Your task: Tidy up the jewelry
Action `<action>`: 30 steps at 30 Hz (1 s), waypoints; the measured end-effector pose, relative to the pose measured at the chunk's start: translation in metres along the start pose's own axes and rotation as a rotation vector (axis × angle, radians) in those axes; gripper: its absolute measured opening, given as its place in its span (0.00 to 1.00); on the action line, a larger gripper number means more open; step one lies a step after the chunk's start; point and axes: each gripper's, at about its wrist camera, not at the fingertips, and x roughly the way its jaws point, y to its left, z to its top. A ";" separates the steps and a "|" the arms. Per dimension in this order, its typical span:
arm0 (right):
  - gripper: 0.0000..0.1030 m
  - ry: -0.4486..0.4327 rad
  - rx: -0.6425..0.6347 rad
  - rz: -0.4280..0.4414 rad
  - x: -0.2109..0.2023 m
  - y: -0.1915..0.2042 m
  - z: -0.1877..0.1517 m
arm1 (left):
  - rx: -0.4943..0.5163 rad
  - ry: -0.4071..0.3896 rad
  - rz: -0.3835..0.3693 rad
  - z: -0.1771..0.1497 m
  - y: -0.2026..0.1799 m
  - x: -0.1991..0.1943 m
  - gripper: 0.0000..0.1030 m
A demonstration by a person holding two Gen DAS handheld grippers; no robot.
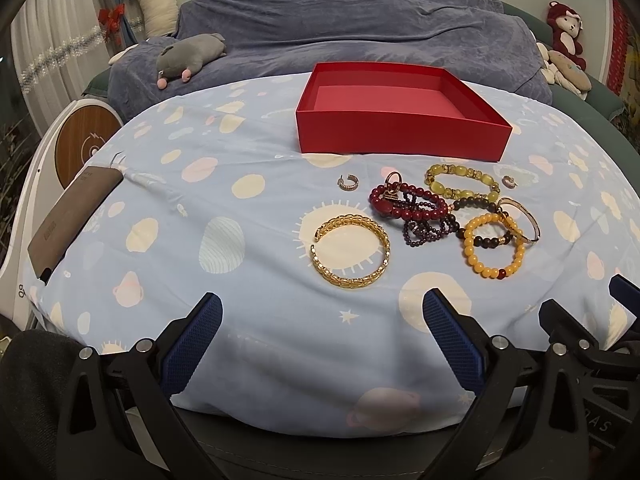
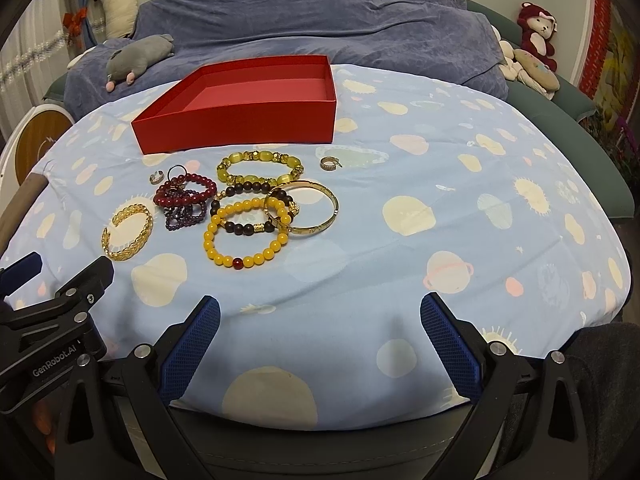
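Observation:
An empty red box [image 1: 400, 136] [image 2: 240, 124] stands at the back of a blue patterned cloth. In front of it lies jewelry: a gold braided cuff [image 1: 350, 250] [image 2: 128, 232], dark red bead bracelets [image 1: 408, 204] [image 2: 186, 194], a yellow-green bead bracelet [image 1: 462, 182] [image 2: 260, 168], an amber bead bracelet [image 1: 494, 244] [image 2: 246, 236], a gold bangle [image 1: 520, 220] [image 2: 316, 210] and two small hoop earrings [image 1: 348, 183] [image 2: 330, 164]. My left gripper [image 1: 322, 316] is open and empty, near the cuff. My right gripper [image 2: 320, 316] is open and empty, in front of the pile.
The cloth [image 1: 240, 208] covers a rounded table. A grey plush toy [image 1: 188, 58] lies on a blue-grey blanket [image 1: 360, 12] behind. A brown flat case [image 1: 68, 220] rests at the left edge. A red plush monkey [image 2: 538, 34] sits at the back right.

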 end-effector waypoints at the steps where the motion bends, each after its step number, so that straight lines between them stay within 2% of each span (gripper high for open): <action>1: 0.93 -0.001 0.000 0.000 0.000 0.000 0.000 | 0.000 0.001 0.000 0.000 0.000 0.000 0.93; 30: 0.93 0.009 0.001 0.007 0.000 0.004 0.001 | 0.008 -0.005 -0.003 -0.001 -0.003 0.000 0.93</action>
